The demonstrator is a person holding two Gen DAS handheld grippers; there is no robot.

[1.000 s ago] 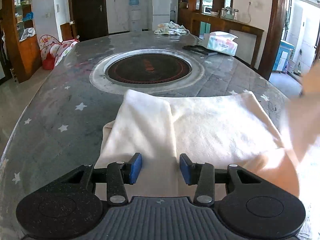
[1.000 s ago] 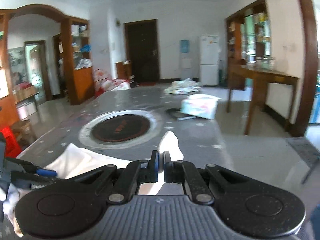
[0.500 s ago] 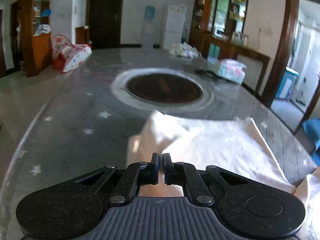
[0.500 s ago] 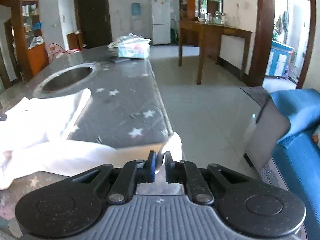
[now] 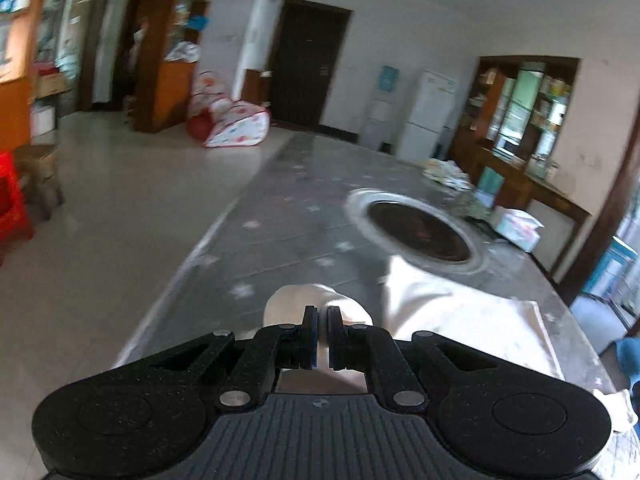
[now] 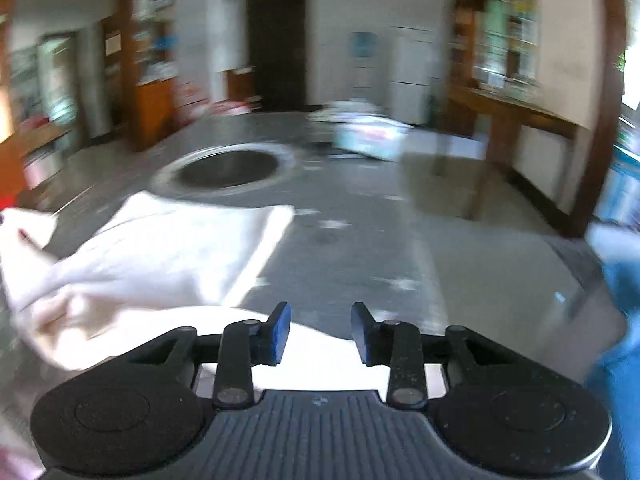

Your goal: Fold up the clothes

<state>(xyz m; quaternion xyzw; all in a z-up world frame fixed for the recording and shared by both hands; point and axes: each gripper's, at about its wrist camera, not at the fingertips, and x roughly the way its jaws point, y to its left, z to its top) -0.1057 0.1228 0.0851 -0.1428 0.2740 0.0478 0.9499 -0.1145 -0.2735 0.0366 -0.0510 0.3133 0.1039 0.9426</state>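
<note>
The cloth (image 5: 460, 320), cream-white, is spread on the near end of the table (image 5: 304, 236), and a bunched fold of it (image 5: 316, 298) is pinched between the pressed-together jaws of the left gripper (image 5: 319, 338), at 6 o'clock in the left wrist view. From that fold the rest of the fabric is seen lying flat toward 3 o'clock, its far edge touching the ring of the round burner (image 5: 418, 232) set into the tabletop at 1 o'clock. In the blurred right wrist view the cloth (image 6: 168, 248) is seen heaped from 9 o'clock toward the centre, with an edge passing under the right gripper (image 6: 320, 334), whose jaws are opening; they are spread, and nothing is pressed by the blue pads (image 6: 280, 330), though fabric lies below them. The burner (image 6: 228, 170) is placed at 11 o'clock there. A tissue pack (image 6: 370, 136) is found on the far table at 12 o'clock, with a heap of other laundry behind it. Beyond the table, a dark door (image 5: 306, 64) and a white fridge (image 5: 428, 110) are seen against the back wall, and wooden shelving (image 5: 520, 116) at 2 o'clock.
</note>
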